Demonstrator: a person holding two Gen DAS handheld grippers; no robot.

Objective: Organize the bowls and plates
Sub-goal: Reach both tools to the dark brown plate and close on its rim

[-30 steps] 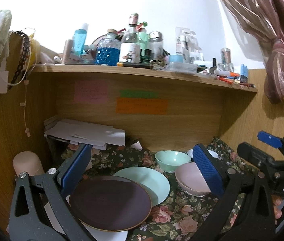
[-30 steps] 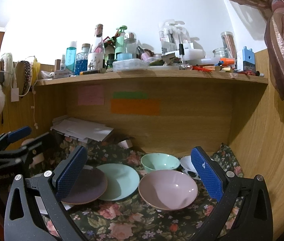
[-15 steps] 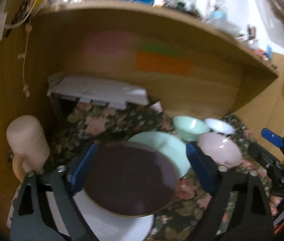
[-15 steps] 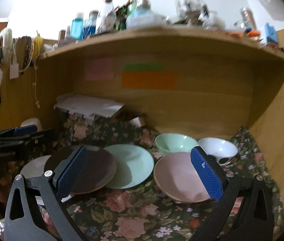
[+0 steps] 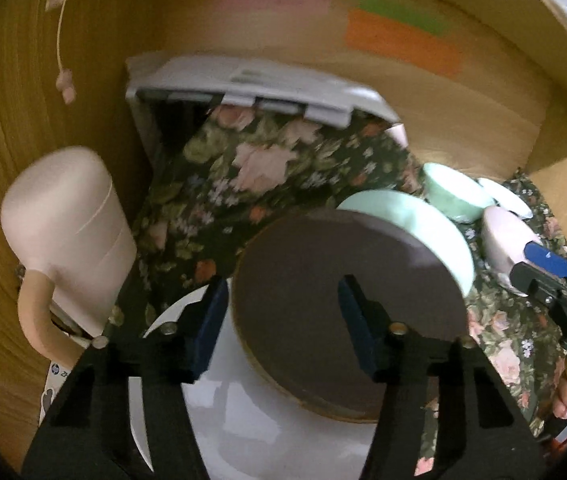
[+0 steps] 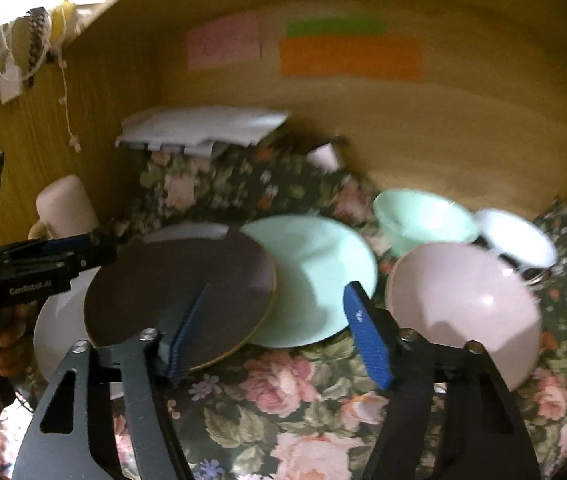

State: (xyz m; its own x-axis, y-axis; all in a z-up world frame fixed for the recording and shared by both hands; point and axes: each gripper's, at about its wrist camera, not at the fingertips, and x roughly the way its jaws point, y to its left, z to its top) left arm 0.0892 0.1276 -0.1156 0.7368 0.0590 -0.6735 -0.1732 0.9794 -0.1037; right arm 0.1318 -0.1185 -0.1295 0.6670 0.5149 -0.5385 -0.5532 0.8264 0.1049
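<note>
Since a second ago both grippers have been brought down and forward toward the dishes, and the shelf of bottles has been lost from view. The left gripper (image 5: pixel 283 316) is seen over the near-left edge of the dark plate (image 5: pixel 347 304); its jaws are closing, half spread, with that rim between them but apparently not yet pinched, though blur makes contact hard to judge. The dark plate is stacked partly on a white plate (image 5: pixel 267 432) and overlaps the mint plate (image 5: pixel 423 220). The right gripper (image 6: pixel 275 332) is held low over the seam of the dark plate and mint plate, jaws closing, nothing gripped. The pink bowl (image 6: pixel 463 308) is seen just right of it, with the mint bowl (image 6: pixel 423 216) and white bowl (image 6: pixel 515 236) behind. All are set on the floral cloth (image 6: pixel 303 420) covering the desk. A pink mug (image 5: pixel 67 232) is stood at the left wall.
</note>
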